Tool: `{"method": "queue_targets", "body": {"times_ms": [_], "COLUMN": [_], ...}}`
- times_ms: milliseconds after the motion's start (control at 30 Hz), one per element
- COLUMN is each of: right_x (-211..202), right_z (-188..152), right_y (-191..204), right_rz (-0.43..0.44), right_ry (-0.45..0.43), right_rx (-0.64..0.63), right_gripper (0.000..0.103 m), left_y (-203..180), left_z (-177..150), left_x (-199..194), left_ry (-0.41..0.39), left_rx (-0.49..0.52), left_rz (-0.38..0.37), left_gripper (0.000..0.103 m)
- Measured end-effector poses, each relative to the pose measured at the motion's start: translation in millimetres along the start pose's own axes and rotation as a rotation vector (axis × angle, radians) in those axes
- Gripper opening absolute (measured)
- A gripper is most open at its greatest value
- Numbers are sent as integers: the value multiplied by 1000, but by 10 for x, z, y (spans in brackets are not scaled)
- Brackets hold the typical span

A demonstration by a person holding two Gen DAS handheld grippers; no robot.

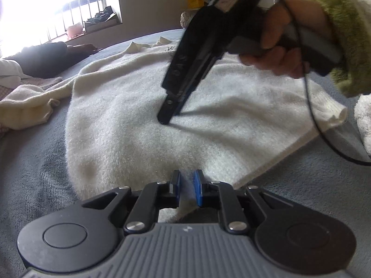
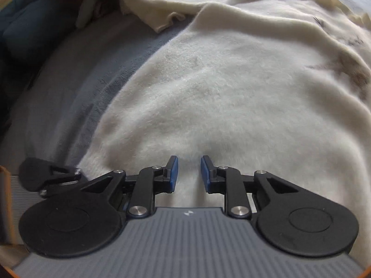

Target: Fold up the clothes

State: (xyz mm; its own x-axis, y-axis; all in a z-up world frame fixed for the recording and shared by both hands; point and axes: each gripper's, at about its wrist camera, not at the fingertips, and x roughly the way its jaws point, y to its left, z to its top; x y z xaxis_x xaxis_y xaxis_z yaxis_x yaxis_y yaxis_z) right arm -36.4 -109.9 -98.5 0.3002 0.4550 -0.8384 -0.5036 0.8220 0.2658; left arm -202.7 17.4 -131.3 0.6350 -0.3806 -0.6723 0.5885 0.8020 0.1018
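Note:
A fluffy cream sweater (image 1: 129,115) lies spread on a grey-blue bedspread (image 1: 34,162), one sleeve (image 1: 27,106) trailing left and a ribbed cuff (image 1: 334,111) at the right. My left gripper (image 1: 186,185) is at the near hem, shut on a strip of the sweater's fabric between its blue pads. My right gripper (image 1: 165,115), held by a hand (image 1: 285,46) in a green fuzzy sleeve, points down with its tip on the middle of the sweater. In the right wrist view the right gripper (image 2: 189,173) stands open over the sweater (image 2: 220,88), its pads apart and not pressing fabric.
Dark clothing (image 1: 44,58) and a white pile (image 1: 9,71) lie at the back left of the bed. A black cable (image 1: 310,106) hangs from the right tool. Another white fluffy item (image 1: 364,120) sits at the right edge. A bright window (image 1: 46,4) is beyond.

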Motion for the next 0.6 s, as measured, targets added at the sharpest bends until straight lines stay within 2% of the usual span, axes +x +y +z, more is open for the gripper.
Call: {"method": "queue_targets", "body": {"times_ms": [67,100,133,200,233,333,400,467,500,533,600], "right_x": [-6,-49,-119,-277,-295,-61,155,312,360,364,252], "right_z": [195,294,375,434,421,272,208,287,398,510,700], "right_y": [-193,-307,-367,-271,-189,184,409,439,343,228,20], "right_rz": [-16,-23,-39,-44,-6,127,157,142,132,119,89], "right_ry": [-71,-116,-163,-210,-190,-41,11,-1,-26,-58,-132], "right_rx": [106,182,218,163,137,35,-70,-118,-88,-32,98], "right_gripper": [13,13,17,19,20,20,20,17,16,10,12], "left_y": [-5,-1,4,18,26,34,30,28,33,39,58], "left_z": [-17,-21,-25,-26,-30,-55,-71,-78,-76,-74,-76], "left_x": [-10,-11,-12,-10,-10,-12,-18,-27,-29,-31,-32], "left_ry": [-9,-11,-13,-14,-15,-25,-32,-36,-35,-35,-35], "left_rx": [4,0,-5,-20,-29,-52,-56,-62,-66,-71,-81], "left_rz": [1,-1,-3,-8,-12,-15,-12,-10,-12,-14,-23], "left_gripper": [14,14,14,14,14,14,14,14,14,14,14]}}
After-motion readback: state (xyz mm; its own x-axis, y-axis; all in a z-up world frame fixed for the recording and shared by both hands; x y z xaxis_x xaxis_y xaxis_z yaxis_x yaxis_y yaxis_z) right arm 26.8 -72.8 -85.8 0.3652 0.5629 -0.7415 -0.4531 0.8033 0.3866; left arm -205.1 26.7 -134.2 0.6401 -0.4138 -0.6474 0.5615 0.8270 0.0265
